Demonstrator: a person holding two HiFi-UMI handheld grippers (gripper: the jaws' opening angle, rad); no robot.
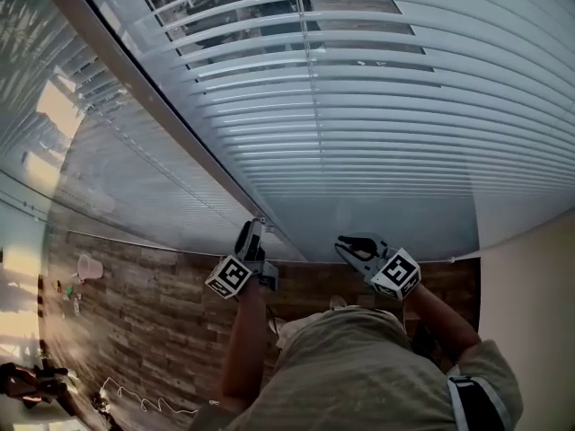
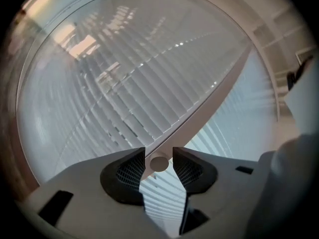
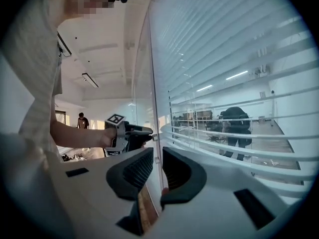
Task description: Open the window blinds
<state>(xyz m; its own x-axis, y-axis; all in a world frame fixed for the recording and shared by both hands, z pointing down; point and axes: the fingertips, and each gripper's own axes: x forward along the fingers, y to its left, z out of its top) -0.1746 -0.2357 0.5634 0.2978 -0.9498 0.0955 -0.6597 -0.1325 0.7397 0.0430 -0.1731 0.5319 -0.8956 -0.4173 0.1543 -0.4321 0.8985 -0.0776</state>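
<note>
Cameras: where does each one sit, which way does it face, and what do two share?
Head view: on the head, facing the blinds; shows forearms, left gripper, right gripper.
Left gripper view: on that gripper, facing the blinds; jaws flank a white rod.
Right gripper view: on that gripper, looking along the blinds; shows jaws, an arm.
Shared: head and right gripper views show the left gripper.

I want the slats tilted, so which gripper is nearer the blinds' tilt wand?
Left. The left gripper has the tilt wand between its jaws; the right gripper is off to its right, apart from it.
</note>
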